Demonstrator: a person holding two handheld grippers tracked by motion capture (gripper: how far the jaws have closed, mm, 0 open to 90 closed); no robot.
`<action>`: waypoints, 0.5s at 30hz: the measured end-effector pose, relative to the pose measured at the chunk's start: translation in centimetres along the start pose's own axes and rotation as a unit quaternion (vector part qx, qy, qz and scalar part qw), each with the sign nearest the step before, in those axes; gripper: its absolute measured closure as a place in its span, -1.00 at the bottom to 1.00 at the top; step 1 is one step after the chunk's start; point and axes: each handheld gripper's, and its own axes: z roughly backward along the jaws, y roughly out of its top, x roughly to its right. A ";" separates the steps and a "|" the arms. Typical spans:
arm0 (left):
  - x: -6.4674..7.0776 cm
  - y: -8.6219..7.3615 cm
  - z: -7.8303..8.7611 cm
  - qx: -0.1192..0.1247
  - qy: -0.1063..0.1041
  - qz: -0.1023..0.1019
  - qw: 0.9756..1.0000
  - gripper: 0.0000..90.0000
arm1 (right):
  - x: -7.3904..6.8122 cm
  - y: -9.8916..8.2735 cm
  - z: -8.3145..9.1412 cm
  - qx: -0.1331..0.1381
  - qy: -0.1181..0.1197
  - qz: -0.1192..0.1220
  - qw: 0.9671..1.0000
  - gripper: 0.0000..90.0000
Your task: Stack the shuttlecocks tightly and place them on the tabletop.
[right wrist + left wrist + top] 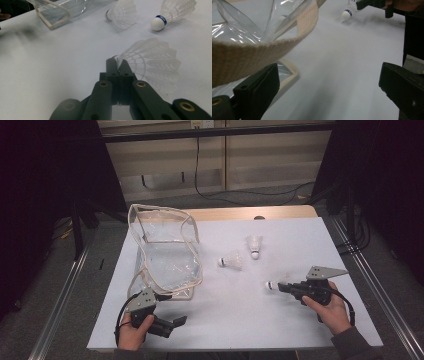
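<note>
— High view: what carries everything?
— A wide white desk (pixel 225 310) with a pale wooden edge at the back, grey floor around it, dark curtains on both sides, and a black cable across the floor behind.
— And the thing in hand?
— A white feathered shuttlecock (pixel 150 62) with a white cork tip, lying at the desk's right front. The right gripper (pixel 119 65) has its jaws pinching the feather skirt's edge.
— The other one?
— The left gripper (pixel 329 85) has its jaws spread wide beside the clear plastic bag with beige webbing trim (pixel 165 245).
</note>
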 end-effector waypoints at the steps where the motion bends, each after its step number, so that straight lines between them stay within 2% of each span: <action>1: 0.0 0.0 0.0 0.000 0.000 0.000 1.000 -0.93 | 0.0 0.1 -0.1 0.001 -0.001 -0.001 1.000 0.98; 4: 0.0 0.0 0.0 0.000 0.000 0.000 1.000 -0.93 | 0.1 0.1 -0.6 0.000 -0.004 0.001 1.000 0.98; 8: 0.0 0.0 0.0 0.001 -0.001 0.000 1.000 -0.93 | 0.1 0.0 -1.0 -0.014 -0.005 0.007 1.000 0.97; 15: 0.1 0.0 -0.1 0.000 0.000 0.002 1.000 -0.93 | 0.1 -0.3 -0.8 -0.028 -0.005 0.007 1.000 0.89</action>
